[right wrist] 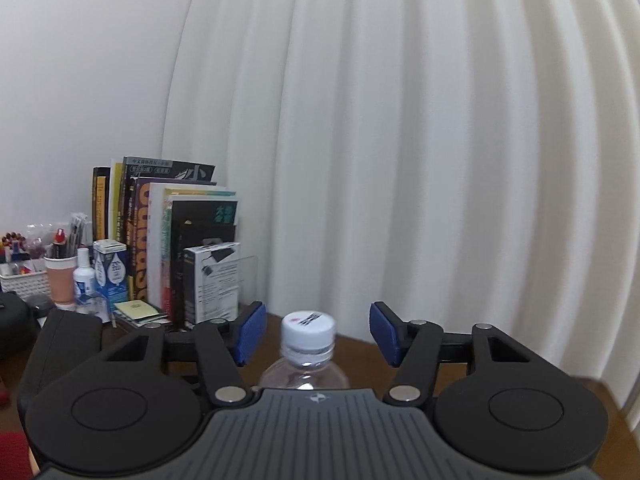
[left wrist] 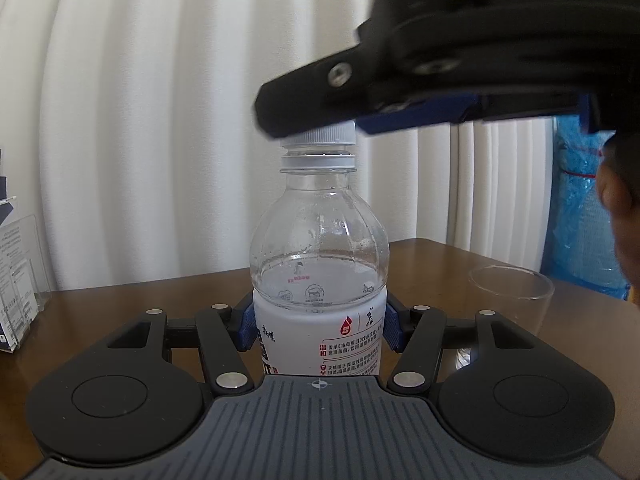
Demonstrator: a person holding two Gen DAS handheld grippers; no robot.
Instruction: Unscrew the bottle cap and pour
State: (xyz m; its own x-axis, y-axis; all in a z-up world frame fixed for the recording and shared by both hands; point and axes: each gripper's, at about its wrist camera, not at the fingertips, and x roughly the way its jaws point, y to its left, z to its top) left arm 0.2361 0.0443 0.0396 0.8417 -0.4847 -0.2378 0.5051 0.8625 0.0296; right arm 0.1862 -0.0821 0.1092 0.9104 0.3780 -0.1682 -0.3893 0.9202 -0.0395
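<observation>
Left wrist: right gripper hides cap.

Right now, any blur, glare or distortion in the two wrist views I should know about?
Left wrist view: the right gripper over the cap is smeared and out of focus, while the bottle is sharp with faint highlights; the glass is hard to read against the table. Right wrist view: fisheye bows the curtain, corners vignette, and light is dimmer.
</observation>
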